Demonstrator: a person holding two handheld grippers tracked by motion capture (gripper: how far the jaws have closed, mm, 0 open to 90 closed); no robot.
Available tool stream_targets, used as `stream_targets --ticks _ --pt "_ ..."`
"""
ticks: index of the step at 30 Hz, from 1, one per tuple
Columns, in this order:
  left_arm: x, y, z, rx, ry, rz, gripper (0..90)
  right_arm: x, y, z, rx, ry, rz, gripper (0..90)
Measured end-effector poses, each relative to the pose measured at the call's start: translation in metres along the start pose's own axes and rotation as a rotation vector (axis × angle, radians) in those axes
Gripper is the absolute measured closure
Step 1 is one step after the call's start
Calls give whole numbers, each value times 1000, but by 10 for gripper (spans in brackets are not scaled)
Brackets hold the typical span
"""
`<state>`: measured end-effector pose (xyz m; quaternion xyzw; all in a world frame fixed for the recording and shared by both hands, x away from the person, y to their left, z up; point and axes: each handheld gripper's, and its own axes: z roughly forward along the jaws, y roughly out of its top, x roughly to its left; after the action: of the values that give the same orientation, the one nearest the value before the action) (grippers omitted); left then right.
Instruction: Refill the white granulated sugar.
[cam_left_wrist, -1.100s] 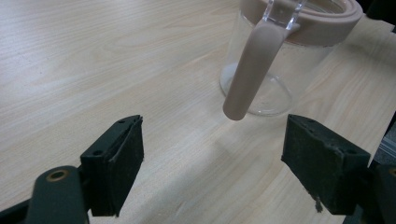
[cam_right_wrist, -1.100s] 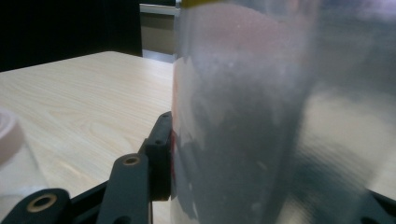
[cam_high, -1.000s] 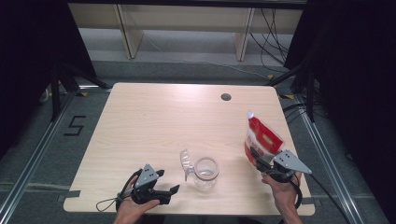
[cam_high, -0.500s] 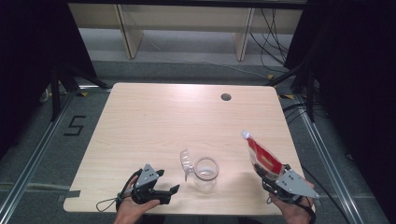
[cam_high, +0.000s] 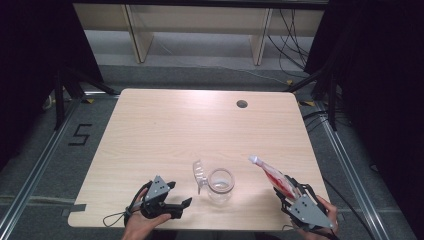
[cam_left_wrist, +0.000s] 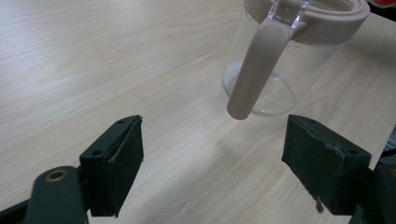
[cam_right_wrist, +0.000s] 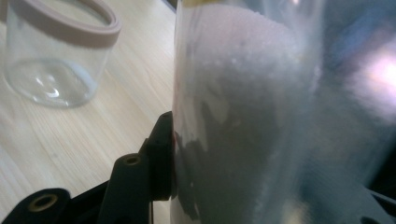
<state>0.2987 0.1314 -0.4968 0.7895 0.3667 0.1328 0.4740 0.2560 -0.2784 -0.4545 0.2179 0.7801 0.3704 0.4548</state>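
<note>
A: At seven o'clock on the desk (cam_high: 165, 125), the left tongs (cam_high: 181, 204) lie wide open with nothing between the pads, aimed at the jar (cam_high: 220, 182). They haven't shifted in the last second.

B: And the jar?

A: Near six o'clock, just right of those tongs, upright and mouth open, its clear lid (cam_high: 199, 175) hinged off to the left. Seen from the left tongs, the jar (cam_left_wrist: 285, 60) shows a pinkish rim and strap.

B: What changed, then?

A: The pouch (cam_high: 274, 178). A second ago it stood upright at about four o'clock; now the right tongs (cam_high: 289, 191), clamped on it at roughly half gape, have tipped it so its white spout leans toward ten o'clock, at the jar. Seen from the right tongs, the pouch (cam_right_wrist: 252, 116) is pressed against the pad, white grains inside.

B: So a pour is coming?

A: I'd judge so. The spout is short of the rim yet.
</note>
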Motion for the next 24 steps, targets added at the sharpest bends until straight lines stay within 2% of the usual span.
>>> stream_targets --ticks 2,3,4,6,7,10,11,12,15,16,18,19,20,21,24 --pt "-1 -1 1 -11 15 -18 199 3 2 0 8 -8 -52 533" --pt "-1 -1 1 -8 10 -28 199 4 3 0 7 -7 -59 533" --pt "-1 -1 1 -3 8 -26 199 5 3 0 11 1 -58 534" --pt "-1 -1 0 -4 10 -24 199 8 5 1 18 1 -100 534" --pt "-1 -1 0 -5 11 -24 199 11 5 1 27 4 -96 533" --pt "-1 -1 0 -5 12 -27 199 13 6 2 31 6 -141 534" --pt "-2 -1 0 -5 10 -29 198 15 6 1 32 4 -135 534" --pt "-1 -1 0 -5 12 -27 198 15 7 2 29 1 -164 534" --pt "-2 -1 0 2 22 -27 198 17 9 3 42 -5 -194 535" --pt "-2 -1 1 -3 19 -30 198 18 10 4 41 -6 -224 535" --pt "-2 -1 1 -7 5 -26 198 21 12 5 48 -9 -258 535" --pt "-2 -1 1 -7 7 -26 198 22 12 4 49 -8 -253 535" --pt "-2 -1 1 -7 7 -26 198 24 13 5 50 0 -283 536" --pt "-1 0 0 -4 6 -4 198 24 13 5 50 0 -283 536" --pt "-1 0 0 -8 8 -3 198 27 17 5 58 -12 -335 537"
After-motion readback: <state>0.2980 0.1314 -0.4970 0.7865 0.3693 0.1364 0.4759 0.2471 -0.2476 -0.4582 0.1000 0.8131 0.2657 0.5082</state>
